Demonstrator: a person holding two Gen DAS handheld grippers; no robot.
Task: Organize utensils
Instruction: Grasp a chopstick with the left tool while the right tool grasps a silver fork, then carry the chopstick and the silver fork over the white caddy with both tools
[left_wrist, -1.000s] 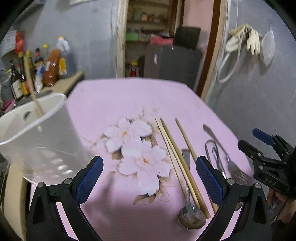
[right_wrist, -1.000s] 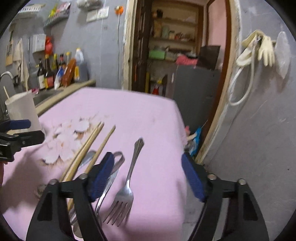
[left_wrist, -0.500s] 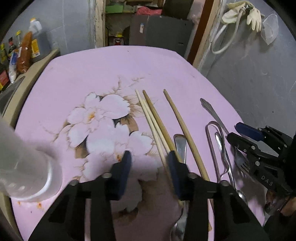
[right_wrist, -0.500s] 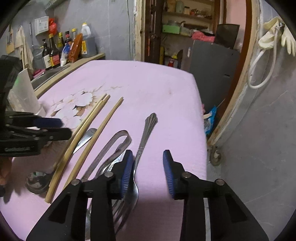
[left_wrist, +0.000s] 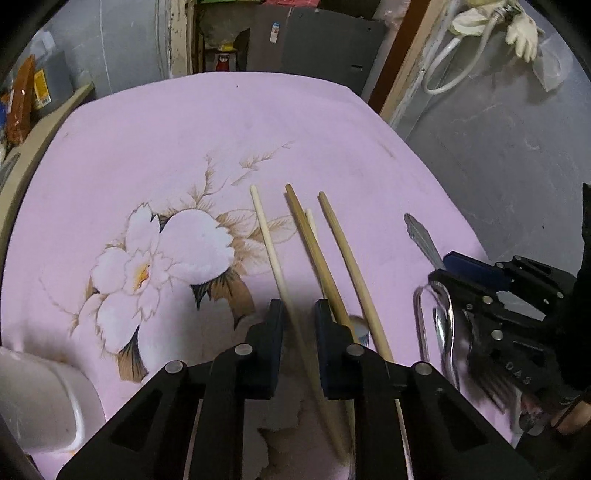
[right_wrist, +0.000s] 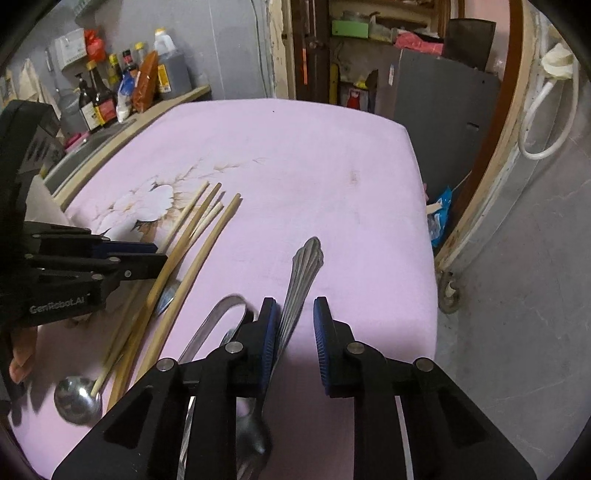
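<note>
Chopsticks lie near-to-far on the pink cloth (left_wrist: 332, 122); the pale chopstick (left_wrist: 271, 254) is straddled by the left gripper (left_wrist: 298, 325), narrowly parted, nothing yet clamped. The fork (right_wrist: 301, 280), right of them and likewise near-to-far, is bracketed by the right gripper (right_wrist: 291, 332), partly parted, ungripped.

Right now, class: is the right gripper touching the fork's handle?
Cannot tell. In the right wrist view the fork handle runs between the right gripper fingers, close against the left pad, but no plain contact or gap shows.
</note>
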